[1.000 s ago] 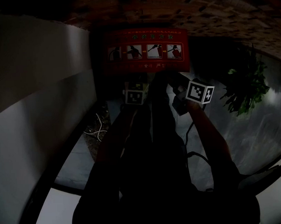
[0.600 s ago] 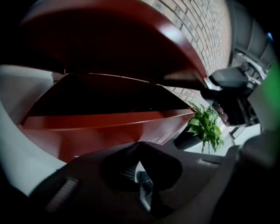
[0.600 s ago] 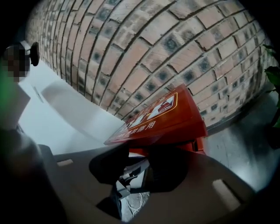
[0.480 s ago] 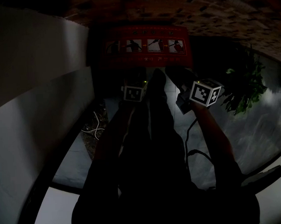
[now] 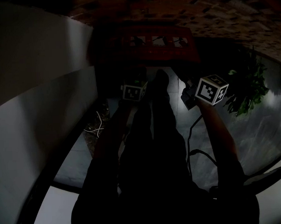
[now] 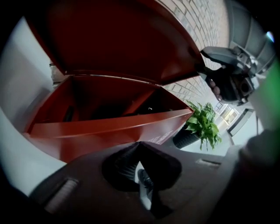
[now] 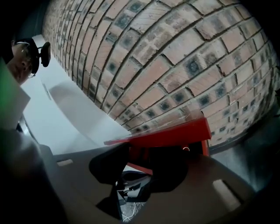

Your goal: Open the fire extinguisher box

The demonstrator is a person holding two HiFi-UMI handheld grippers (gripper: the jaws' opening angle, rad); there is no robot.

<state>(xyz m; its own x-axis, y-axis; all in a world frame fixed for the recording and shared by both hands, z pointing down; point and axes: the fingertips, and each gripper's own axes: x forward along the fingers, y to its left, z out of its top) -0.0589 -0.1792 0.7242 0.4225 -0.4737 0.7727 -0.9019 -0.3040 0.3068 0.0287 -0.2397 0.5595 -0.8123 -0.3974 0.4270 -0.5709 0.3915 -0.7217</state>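
The red fire extinguisher box (image 6: 109, 131) stands against a brick wall with its lid (image 6: 118, 39) raised partway, so the dark inside shows. In the dim head view the lid (image 5: 151, 41) tilts up at the top. My right gripper (image 6: 205, 65) grips the lid's right front corner. In the right gripper view the lid's red edge (image 7: 170, 135) sits between the jaws of my right gripper (image 7: 146, 148). My left gripper (image 5: 134, 88) hangs in front of the box, apart from it. Its jaws (image 6: 139, 144) meet at the tip with nothing between them.
A potted green plant (image 5: 244, 88) stands right of the box, and also appears in the left gripper view (image 6: 202, 124). A white wall panel (image 5: 37, 90) runs along the left. A loose white cable (image 5: 95, 129) lies on the floor. The brick wall (image 7: 175, 52) rises behind the box.
The lid has swung upward, so its picture label now looks squashed. My right gripper has moved right and slightly back with it. The left gripper has hardly moved.
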